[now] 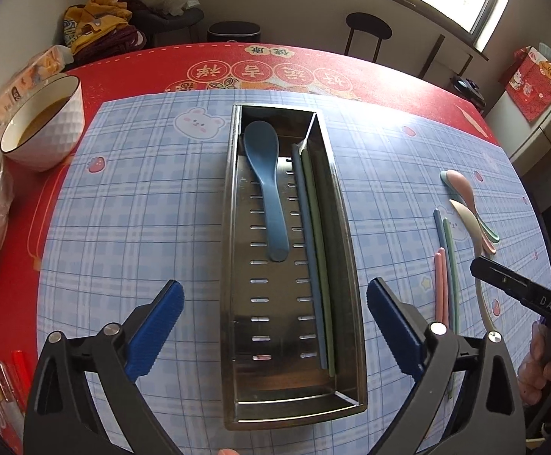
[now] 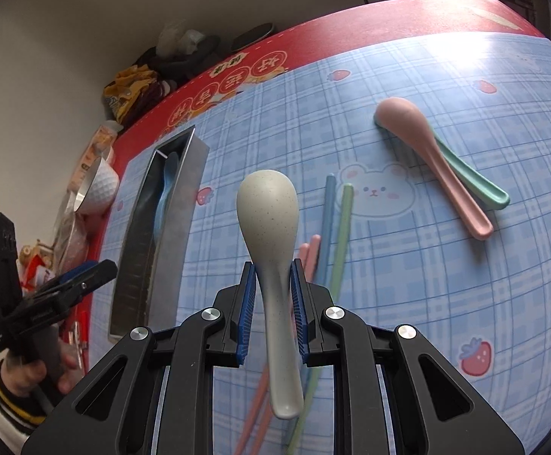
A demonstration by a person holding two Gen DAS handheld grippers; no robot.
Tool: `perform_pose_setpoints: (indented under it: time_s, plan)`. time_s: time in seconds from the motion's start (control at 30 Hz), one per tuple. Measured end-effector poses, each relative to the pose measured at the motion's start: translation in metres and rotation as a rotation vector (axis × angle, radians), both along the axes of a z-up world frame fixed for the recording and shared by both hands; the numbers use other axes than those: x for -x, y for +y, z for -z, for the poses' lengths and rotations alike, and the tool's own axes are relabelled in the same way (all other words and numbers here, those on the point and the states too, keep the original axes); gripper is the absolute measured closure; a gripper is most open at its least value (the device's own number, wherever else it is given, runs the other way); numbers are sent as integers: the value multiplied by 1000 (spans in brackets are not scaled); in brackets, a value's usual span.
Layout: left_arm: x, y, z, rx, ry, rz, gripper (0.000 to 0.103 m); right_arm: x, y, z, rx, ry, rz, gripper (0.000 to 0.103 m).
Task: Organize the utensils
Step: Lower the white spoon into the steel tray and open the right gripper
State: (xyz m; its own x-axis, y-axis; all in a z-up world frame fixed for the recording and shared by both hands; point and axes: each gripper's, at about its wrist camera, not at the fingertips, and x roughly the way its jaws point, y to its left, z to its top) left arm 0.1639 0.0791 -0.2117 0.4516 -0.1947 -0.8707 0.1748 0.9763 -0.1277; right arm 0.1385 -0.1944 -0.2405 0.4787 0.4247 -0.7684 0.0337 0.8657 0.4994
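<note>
The right gripper (image 2: 272,284) is closed on the neck of a beige spoon (image 2: 270,220), which is lifted above the blue mat (image 2: 446,284) with its bowl pointing away from the camera. The left gripper (image 1: 275,314) has its jaws wide open and holds nothing; it hovers over the near end of the steel tray (image 1: 234,227), with 1 blue pad on each side of it. Inside the tray lie a blue spoon (image 1: 266,178) and 2 chopsticks (image 1: 315,246), 1 blue and 1 green, along the right wall. On the mat to the right of the tray lie loose chopsticks (image 2: 332,227) in blue, green and pink. Farther right, a pink spoon (image 2: 427,151) lies across a green spoon (image 2: 480,185). A bowl (image 1: 48,125) stands at the left edge of the mat.
</note>
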Motion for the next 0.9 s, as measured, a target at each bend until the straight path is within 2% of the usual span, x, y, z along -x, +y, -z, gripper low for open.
perform_pose_setpoints:
  time_s: [0.17,0.43,0.7,0.9]
  plan:
    - [5,18,-2,1,-22,-9,6,-23,40,-9,-11,8,-33,84]
    - [7,43,-8,27,-59,-45,6,-70,102,-20,-87,9,-74,84]
    - [8,68,-9,17,-68,-86,6,-112,148,3,-93,78,-75,84]
    - [9,85,-4,15,-55,-116,6,-128,158,20,-140,125,-38,84]
